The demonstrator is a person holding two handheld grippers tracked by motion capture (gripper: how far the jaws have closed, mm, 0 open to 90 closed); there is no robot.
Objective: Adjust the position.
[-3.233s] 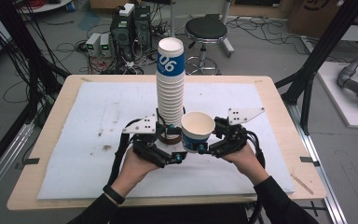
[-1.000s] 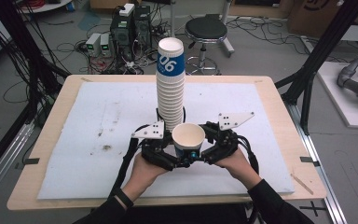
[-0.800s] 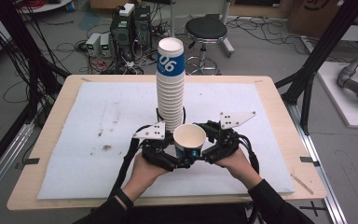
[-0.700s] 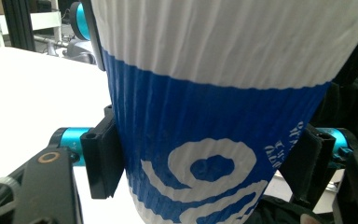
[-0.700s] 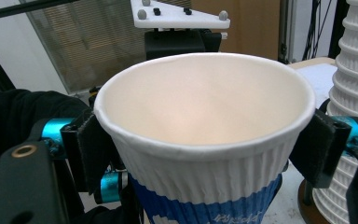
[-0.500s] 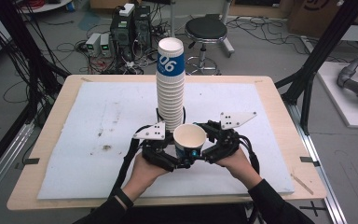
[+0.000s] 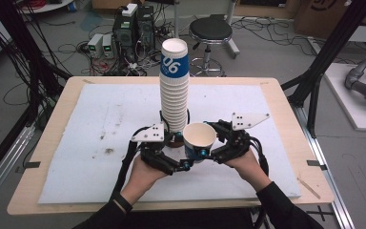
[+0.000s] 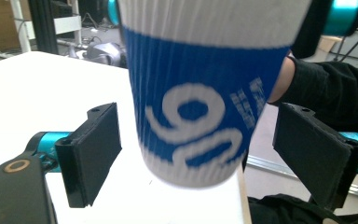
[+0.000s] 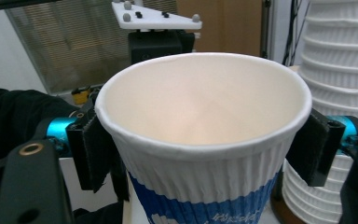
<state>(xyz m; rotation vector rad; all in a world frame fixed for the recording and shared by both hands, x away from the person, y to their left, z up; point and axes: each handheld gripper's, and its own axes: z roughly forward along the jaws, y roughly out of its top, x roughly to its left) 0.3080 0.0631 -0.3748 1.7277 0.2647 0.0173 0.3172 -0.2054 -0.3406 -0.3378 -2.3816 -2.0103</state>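
Gripping the single paper cup [image 9: 205, 140] just under its rim, my right gripper [image 7: 208, 153] has both pads pressed against the ribbed wall, and the cup stands upright with its mouth open to the ceiling. I judge the high hold is there to leave the lower wall free for my other hand. My left gripper [image 8: 214, 154] is spread wide around that lower part: in the left gripper view there is a clear gap between each pad and the blue band, so it is bracketing the cup, not pinching it. The cup's base seems to hang a little above the surface, though I cannot be sure.

Just behind the cup rises the tall stack of cups [image 7: 174, 90], standing on a dark round base; I'd guess the single cup belongs with that stack.

Everything sits on a white sheet [image 7: 100, 138] marked with a few dark smudges, laid over a wooden table [image 7: 52, 124]. Beyond it the floor holds a black stool [image 7: 210, 29], computer boxes [image 7: 133, 26] and loose cables.
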